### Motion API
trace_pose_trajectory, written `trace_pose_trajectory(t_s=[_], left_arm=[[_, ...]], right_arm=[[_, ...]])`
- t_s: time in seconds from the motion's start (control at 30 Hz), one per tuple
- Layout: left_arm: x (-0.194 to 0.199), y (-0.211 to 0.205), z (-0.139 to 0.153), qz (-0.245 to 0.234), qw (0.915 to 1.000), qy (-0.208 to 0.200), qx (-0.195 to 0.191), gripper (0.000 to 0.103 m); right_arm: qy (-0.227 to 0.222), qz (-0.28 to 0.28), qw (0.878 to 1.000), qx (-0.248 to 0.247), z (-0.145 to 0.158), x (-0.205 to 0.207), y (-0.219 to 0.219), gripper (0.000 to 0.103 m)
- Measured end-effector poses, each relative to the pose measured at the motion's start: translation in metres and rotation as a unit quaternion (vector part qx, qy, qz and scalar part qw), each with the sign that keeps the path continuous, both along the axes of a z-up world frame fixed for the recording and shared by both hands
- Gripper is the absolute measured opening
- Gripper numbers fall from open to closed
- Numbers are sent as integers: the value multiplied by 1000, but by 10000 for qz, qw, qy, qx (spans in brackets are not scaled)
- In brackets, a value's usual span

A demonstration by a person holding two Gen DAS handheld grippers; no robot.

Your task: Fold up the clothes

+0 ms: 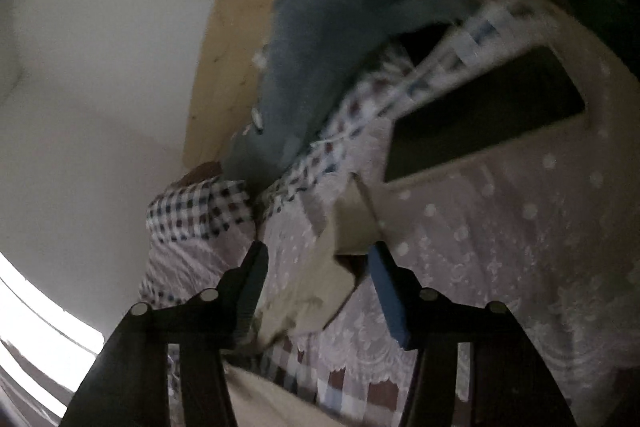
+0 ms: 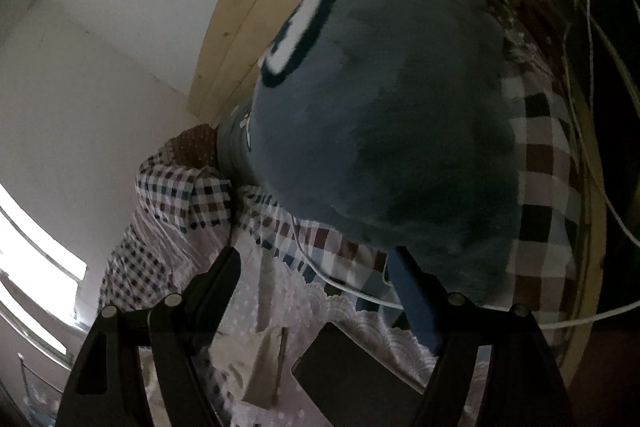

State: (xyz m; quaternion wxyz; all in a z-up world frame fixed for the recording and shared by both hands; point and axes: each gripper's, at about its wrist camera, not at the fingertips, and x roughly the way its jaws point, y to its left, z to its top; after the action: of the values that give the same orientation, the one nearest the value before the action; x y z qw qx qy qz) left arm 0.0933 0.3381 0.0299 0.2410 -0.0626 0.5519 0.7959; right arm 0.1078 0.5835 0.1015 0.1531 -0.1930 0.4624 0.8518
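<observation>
In the left wrist view my left gripper (image 1: 318, 261) is open over a bed. A beige folded piece (image 1: 340, 259), cloth or card, lies between its fingers, and more beige material (image 1: 260, 395) shows at the bottom edge. I cannot tell whether the fingers touch it. My right gripper (image 2: 314, 263) is open with nothing between its fingers. It points at a large blue-grey plush toy (image 2: 380, 127) with a white and dark eye. The same beige piece (image 2: 264, 367) lies low in the right wrist view. The left view is blurred.
A lace dotted bedcover (image 1: 500, 247) lies over a checked sheet (image 2: 540, 163). A dark flat tablet (image 1: 480, 115) rests on the cover, also seen as the tablet (image 2: 352, 379). A white cable (image 2: 340, 283) crosses the bed. A wooden headboard (image 2: 248, 7) and white wall stand behind.
</observation>
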Motion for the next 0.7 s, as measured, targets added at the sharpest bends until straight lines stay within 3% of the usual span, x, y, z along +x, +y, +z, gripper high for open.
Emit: trace_pose_trajectory(t_s=[0.2, 0.33, 0.7], left_arm=[[-8, 17, -23, -265, 9962, 298, -774, 55], [-12, 24, -36, -438, 9899, 442, -1271, 47], [-16, 20, -49, -862, 9711, 665, -2123, 45]], right_arm=[[125, -4, 9998, -181, -3, 4, 7, 80], [176, 55, 9997, -169, -1, 4, 7, 80], [258, 75, 9992, -311, -4, 5, 11, 80]])
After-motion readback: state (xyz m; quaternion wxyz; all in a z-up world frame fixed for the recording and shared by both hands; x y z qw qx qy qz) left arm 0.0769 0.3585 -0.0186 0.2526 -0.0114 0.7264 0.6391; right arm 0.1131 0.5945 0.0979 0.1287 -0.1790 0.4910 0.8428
